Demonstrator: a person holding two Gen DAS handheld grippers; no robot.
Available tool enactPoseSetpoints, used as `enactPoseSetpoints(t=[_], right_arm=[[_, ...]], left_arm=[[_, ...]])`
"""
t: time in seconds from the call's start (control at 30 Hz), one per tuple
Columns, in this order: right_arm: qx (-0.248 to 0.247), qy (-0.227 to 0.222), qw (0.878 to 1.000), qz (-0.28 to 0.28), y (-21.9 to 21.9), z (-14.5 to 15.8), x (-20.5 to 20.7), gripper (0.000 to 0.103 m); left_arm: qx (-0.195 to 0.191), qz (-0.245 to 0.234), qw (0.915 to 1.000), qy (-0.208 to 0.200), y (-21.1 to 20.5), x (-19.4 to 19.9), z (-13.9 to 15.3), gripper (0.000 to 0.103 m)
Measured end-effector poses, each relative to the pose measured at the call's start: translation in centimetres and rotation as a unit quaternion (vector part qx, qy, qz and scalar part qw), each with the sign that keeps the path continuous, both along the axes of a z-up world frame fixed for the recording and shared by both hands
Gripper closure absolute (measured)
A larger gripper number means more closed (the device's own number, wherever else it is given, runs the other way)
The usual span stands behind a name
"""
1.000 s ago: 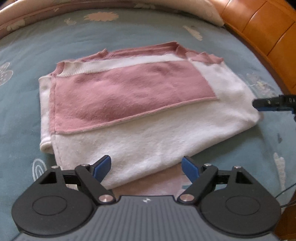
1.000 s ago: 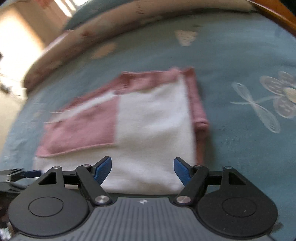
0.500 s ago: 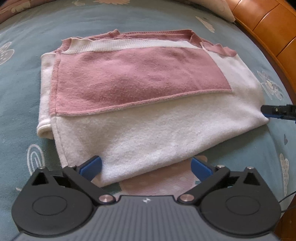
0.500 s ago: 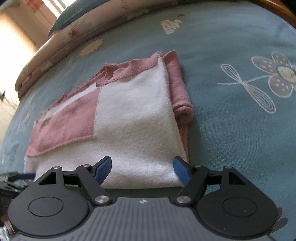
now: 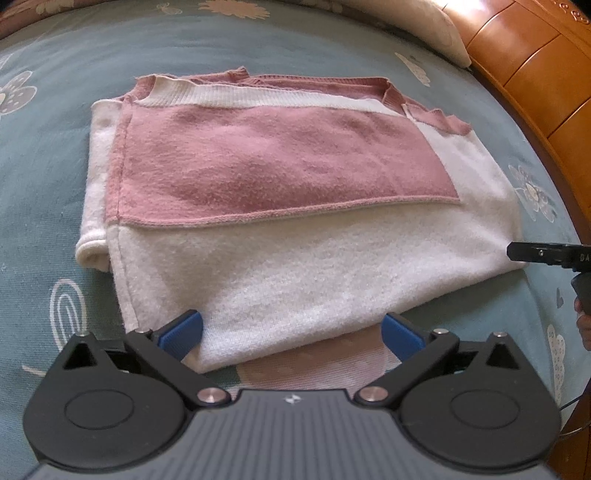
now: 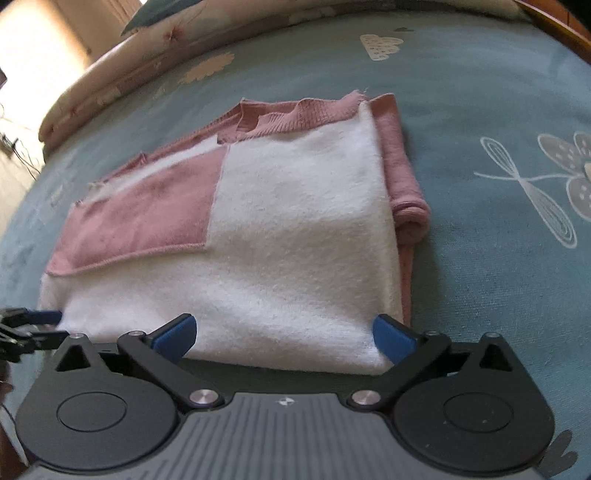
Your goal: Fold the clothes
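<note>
A: Folded pink-and-white sweater [image 5: 295,221] lying flat on the bed [image 5: 55,155], on a teal cover with pale flower prints. Pink panel on top toward the far side, white fleece nearer the cameras.

B: Left tongs [image 5: 291,332] spread wide at the near white edge. Blue fingertips [image 5: 183,330] to either side of the fabric there, one touching the hem, nothing clamped. Strip of pink ribbing poking out beneath the white layer, right between the fingers.

A: Right tongs [image 6: 282,334] likewise wide open, straddling the near corner of the sweater [image 6: 258,240]. No grip on anything. Rolled pink fold running along the right side of the bundle in that view.

B: Tip of the right tongs [image 5: 535,254] visible from the left wrist, just beside the sweater's right-hand corner. Contact there hard to judge.

A: Wooden bed frame [image 5: 535,74] at the upper right, pale pillow [image 5: 436,29] beside it.
</note>
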State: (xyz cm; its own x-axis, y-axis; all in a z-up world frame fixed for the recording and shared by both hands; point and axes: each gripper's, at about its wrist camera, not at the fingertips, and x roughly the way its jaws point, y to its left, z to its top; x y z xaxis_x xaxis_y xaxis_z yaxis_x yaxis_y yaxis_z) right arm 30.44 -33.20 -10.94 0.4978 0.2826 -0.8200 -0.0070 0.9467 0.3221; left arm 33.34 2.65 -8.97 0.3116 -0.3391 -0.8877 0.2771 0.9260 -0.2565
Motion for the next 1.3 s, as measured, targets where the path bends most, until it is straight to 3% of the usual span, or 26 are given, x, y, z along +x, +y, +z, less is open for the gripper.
enactPoseSetpoints(t=[0.17, 0.33, 0.43, 0.77, 0.97, 1.13, 1.3], right_arm=[[-0.024, -0.001, 1.000, 0.003, 0.8, -0.1, 0.0, 0.000], [-0.111, 0.006, 0.992, 0.054, 3.4, -0.6, 0.1, 0.000], [-0.130, 0.000, 0.990, 0.051, 4.0, -0.8, -0.2, 0.000], [-0.138, 0.002, 0.989, 0.059, 4.2, -0.8, 0.0, 0.000], [-0.150, 0.004, 0.987, 0.054, 4.7, -0.9, -0.1, 0.000], [-0.161, 0.029, 0.984, 0.073, 5.0, 0.7, 0.7, 0.000], [-0.147, -0.021, 0.988, 0.039, 3.4, 3.8, 2.3, 0.000]], left_arm=[[0.006, -0.007, 1.0000, 0.003, -0.1, 0.6, 0.9, 0.001], [0.008, 0.001, 0.9995, -0.030, 0.7, 0.8, 2.9, 0.001], [0.023, 0.003, 0.9996, -0.015, 1.4, 0.9, 1.9, 0.001], [0.045, -0.038, 0.9980, -0.021, 1.5, -0.2, 2.1, 0.001], [0.054, -0.039, 0.9978, -0.003, 2.1, -0.3, 1.3, 0.001], [0.046, -0.048, 0.9969, -0.043, 1.6, 0.7, 3.7, 0.001], [0.053, -0.049, 0.9959, -0.054, 1.7, 3.0, 3.3, 0.001]])
